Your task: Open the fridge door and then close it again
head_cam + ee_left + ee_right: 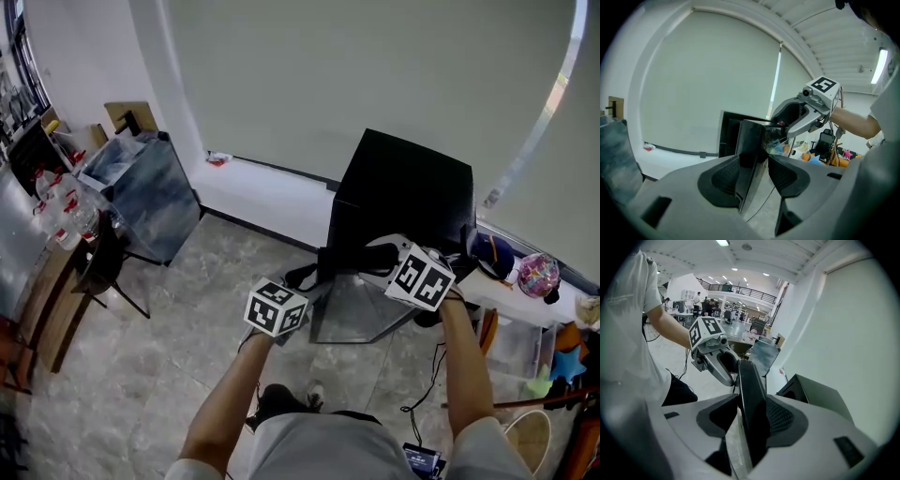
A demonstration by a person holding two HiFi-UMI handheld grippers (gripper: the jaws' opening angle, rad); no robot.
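A small black fridge (pixel 405 192) stands on the floor by the white wall, its glossy door (pixel 349 307) swung out toward me. My left gripper (pixel 314 286) clamps the door's free edge (pixel 751 140), with a ribbed pad on each side of the panel. My right gripper (pixel 386 255) grips the same door higher up, the dark panel (pixel 750 385) held tight between its pads. Each gripper shows in the other's view: the right one (pixel 806 112) at the door's top, the left one (pixel 712 357) beyond the panel. The fridge body (pixel 815 392) lies behind the door.
A dark, marbled cabinet (pixel 150 192) stands at the left by a black chair (pixel 98 262) and a table with bottles (pixel 61 202). Toys, a cap (pixel 492 253) and boxes crowd the right side. A white ledge (pixel 267 192) runs along the wall. Cables (pixel 422 375) trail on the floor.
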